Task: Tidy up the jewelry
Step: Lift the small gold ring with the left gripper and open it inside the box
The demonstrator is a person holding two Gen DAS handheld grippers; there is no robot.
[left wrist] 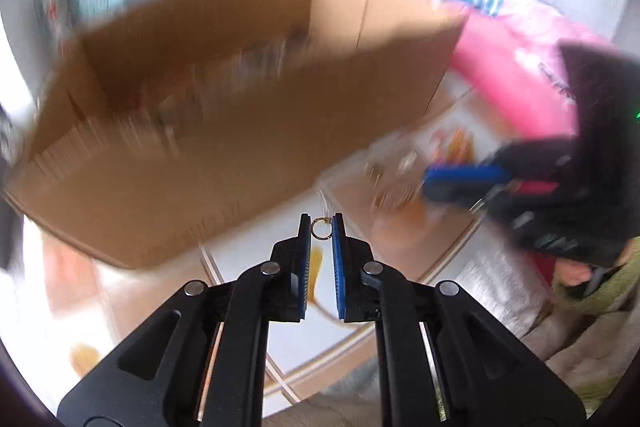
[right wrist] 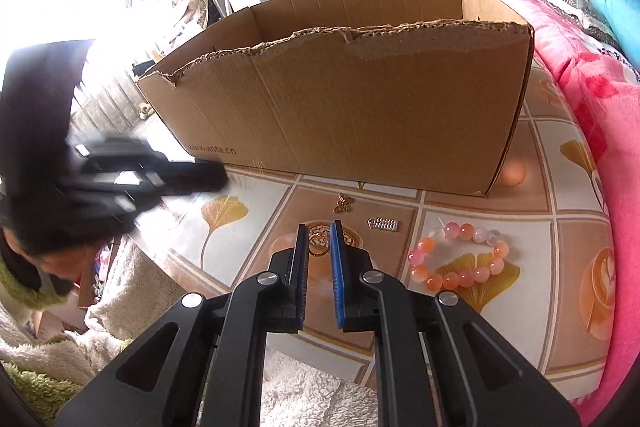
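Note:
My left gripper (left wrist: 321,221) is shut on a small gold ring (left wrist: 320,228), held in the air in front of the cardboard box (left wrist: 224,115); that view is blurred by motion. My right gripper (right wrist: 319,229) has its jaws narrowly apart around a gold round pendant (right wrist: 318,241) that lies on the patterned tabletop (right wrist: 460,203). A gold butterfly charm (right wrist: 343,203), a small silver charm (right wrist: 383,224) and a pink and orange bead bracelet (right wrist: 460,257) lie to its right. The left gripper shows blurred at the left of the right wrist view (right wrist: 160,175).
The open cardboard box (right wrist: 348,107) stands at the back of the table. Pink bedding (right wrist: 600,131) and a blue roll (right wrist: 612,3) lie at the right. White and green fluffy fabric (right wrist: 120,307) borders the table's near edge.

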